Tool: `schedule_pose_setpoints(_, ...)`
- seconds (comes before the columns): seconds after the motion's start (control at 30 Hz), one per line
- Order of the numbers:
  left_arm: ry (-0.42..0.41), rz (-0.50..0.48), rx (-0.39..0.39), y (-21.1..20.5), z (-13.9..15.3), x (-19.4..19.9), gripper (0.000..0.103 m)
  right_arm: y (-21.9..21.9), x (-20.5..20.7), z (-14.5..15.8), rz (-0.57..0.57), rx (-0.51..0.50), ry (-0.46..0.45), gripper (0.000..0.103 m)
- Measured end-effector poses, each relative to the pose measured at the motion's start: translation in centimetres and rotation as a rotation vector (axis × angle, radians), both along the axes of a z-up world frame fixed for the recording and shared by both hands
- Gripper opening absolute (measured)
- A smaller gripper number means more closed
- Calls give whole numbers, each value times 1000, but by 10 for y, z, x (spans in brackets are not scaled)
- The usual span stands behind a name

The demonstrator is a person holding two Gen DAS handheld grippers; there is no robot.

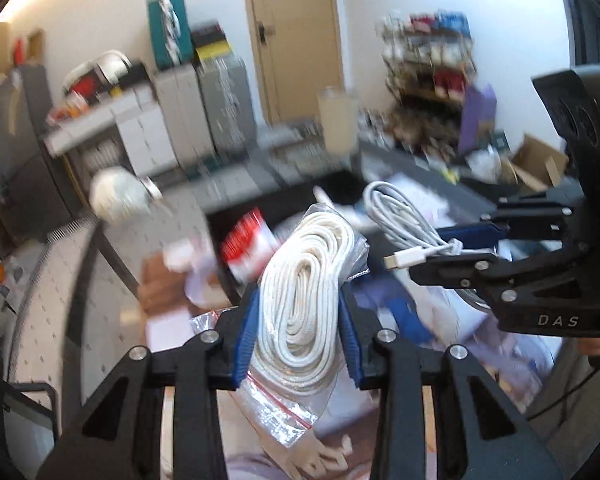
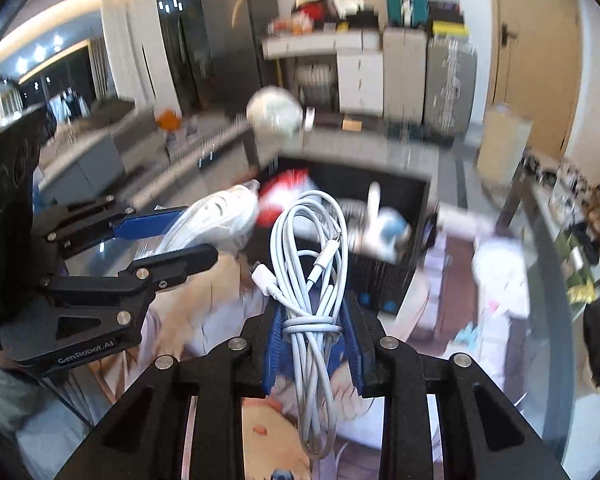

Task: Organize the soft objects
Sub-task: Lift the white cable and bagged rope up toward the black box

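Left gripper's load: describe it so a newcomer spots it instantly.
Look between the left gripper and its blue pads: a bagged rope coil. Thick, white and braided in a clear zip bag, unlike the thin bare charging cable in the right gripper.

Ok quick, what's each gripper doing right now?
Left gripper: shut on the clear zip bag of coiled white rope.
Right gripper: shut on the bundled white charging cable.

The coiled cord (image 1: 300,292) is cream-white inside a clear bag with a red zip strip (image 1: 278,400). The charging cable (image 2: 312,280) is white. Both black claws carry blue ribbed pads (image 1: 246,336).
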State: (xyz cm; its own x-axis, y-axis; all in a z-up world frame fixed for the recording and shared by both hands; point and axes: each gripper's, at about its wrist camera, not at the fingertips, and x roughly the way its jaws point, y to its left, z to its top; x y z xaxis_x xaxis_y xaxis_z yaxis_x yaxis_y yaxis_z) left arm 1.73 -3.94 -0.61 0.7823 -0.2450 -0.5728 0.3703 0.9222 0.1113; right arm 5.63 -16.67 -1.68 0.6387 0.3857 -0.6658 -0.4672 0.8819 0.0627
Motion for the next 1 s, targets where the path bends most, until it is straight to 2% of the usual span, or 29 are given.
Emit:
schedule_pose_setpoints(0.1,-104,27,-24,5,14,-9,36,-4,-16,18,3,57,-125,28)
schedule_pose_setpoints(0.23,-206,51,-47,13,28,-17,36,-1,-33,36,19,102,-239,28)
schedule_pose_setpoints(0.37,-242,57,-59,19,32,-18,36,2,-48,46,29,128,-325,28)
schedule_pose_setpoints(0.5,-236,51,-87,22,32,-18,36,5,-55,48,42,135,-361,28)
schedule_pose_setpoints(0.83,-301,68,-109,21,39,-31,36,0,-53,48,21,156,-369,28)
schedule_pose_setpoints(1.0,-295,74,-124,24,40,-28,36,-1,-53,46,14,153,-375,28)
